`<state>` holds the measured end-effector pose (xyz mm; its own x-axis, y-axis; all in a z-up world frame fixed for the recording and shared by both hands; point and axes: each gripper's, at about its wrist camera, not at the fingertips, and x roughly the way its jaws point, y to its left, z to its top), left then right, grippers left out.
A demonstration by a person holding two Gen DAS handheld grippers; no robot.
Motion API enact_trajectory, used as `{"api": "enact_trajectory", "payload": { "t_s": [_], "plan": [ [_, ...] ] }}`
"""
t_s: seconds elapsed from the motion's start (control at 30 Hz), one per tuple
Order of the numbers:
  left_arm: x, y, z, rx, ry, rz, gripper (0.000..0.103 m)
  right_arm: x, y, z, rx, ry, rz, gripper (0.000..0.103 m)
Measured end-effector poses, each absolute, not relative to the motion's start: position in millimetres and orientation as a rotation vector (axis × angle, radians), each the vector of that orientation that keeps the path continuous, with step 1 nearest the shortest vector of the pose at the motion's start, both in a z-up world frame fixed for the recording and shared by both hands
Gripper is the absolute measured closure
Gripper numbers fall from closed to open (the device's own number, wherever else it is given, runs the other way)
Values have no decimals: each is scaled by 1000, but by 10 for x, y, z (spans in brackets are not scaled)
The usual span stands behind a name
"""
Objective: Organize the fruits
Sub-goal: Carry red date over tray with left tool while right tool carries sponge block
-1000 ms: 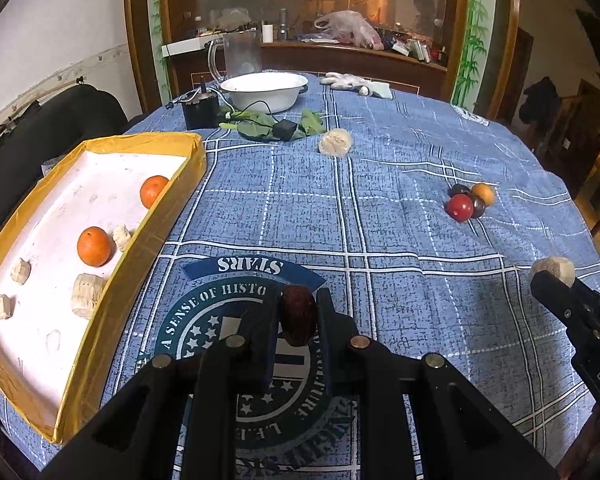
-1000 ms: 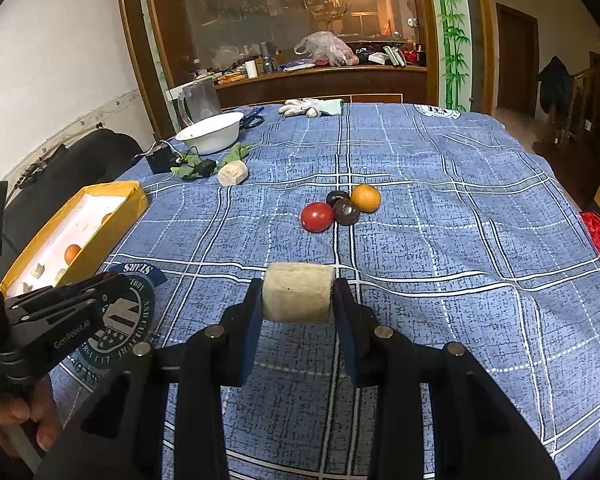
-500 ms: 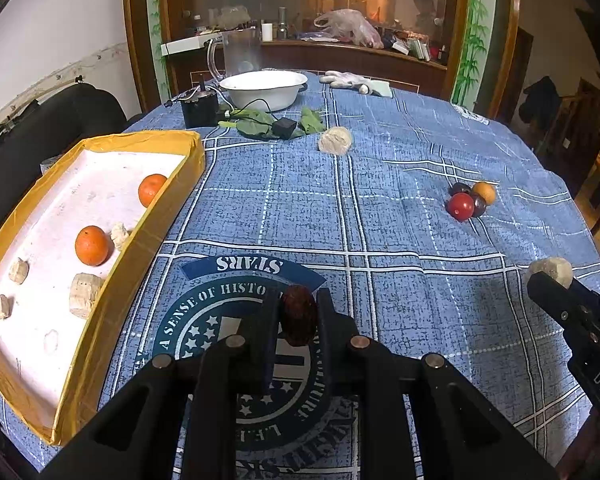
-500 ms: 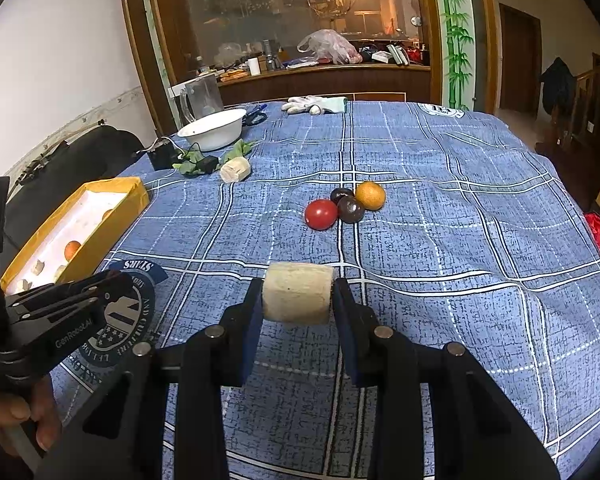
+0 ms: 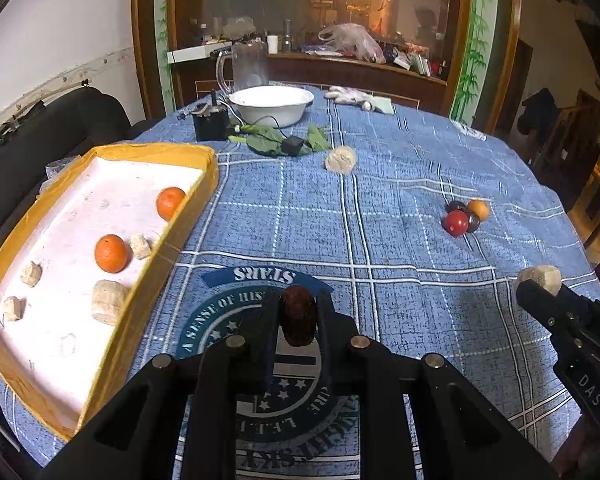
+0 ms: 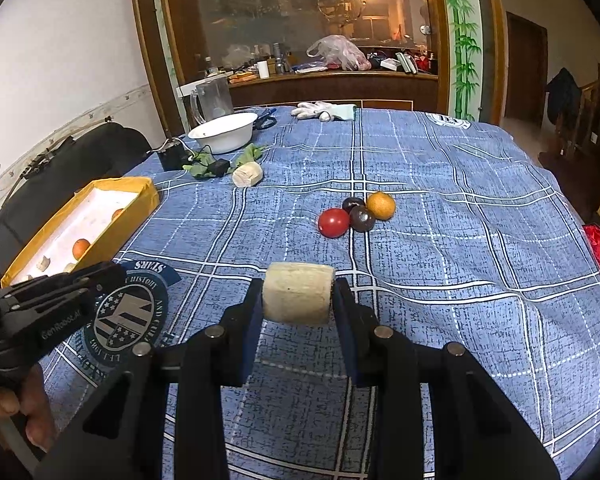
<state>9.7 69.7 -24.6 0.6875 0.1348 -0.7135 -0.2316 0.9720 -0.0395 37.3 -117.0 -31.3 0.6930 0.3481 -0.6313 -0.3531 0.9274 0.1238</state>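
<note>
Left hand-held gripper point(image 5: 298, 320): we have it closed on a dark red date-like fruit point(image 5: 298, 318), held upright between the pads, above the counter point(image 5: 380, 184) over the printed emblem on the blue checked cloth. We judge the fruit light, with a wrinkled skin that gives good purchase, and probably a little soft, so a light squeeze across its narrow waist should suit; harder pressure could bruise it. Right hand-held gripper point(image 6: 298, 300): closed on a pale cut cylinder, a corn-cob-like chunk point(image 6: 298, 298), pinched on its two flat ends. It looks dry, stiff and light with a rough face, unlikely to slip. To the left lies the yellow-rimmed tray point(image 5: 208, 156), holding two oranges point(image 5: 111, 253) and several pale chunks point(image 5: 108, 302). Farther out on the cloth sit a red tomato-like fruit point(image 6: 333, 222), two dark plum-like fruits point(image 6: 362, 218) and a small orange point(image 6: 381, 205), all touching in one cluster; round and smooth, these may roll, so we would take them across the widest part. Another pale chunk point(image 6: 247, 174) lies near the green leaves point(image 5: 268, 142) and the white bowl point(image 5: 272, 106).
</note>
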Motion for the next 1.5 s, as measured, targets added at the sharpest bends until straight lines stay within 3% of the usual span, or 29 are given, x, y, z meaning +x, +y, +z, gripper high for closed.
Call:
{"api": "enact_trajectory", "payload": {
  "t_s": [0.6,1.5],
  "plan": [
    [-312,1693,37,-219,715,440,86,365,-591,-117,-52,670,515,67],
    [-351,2535,-270,-303,785,544,87,657,1125,-10,-162,679,776,66]
  ]
}}
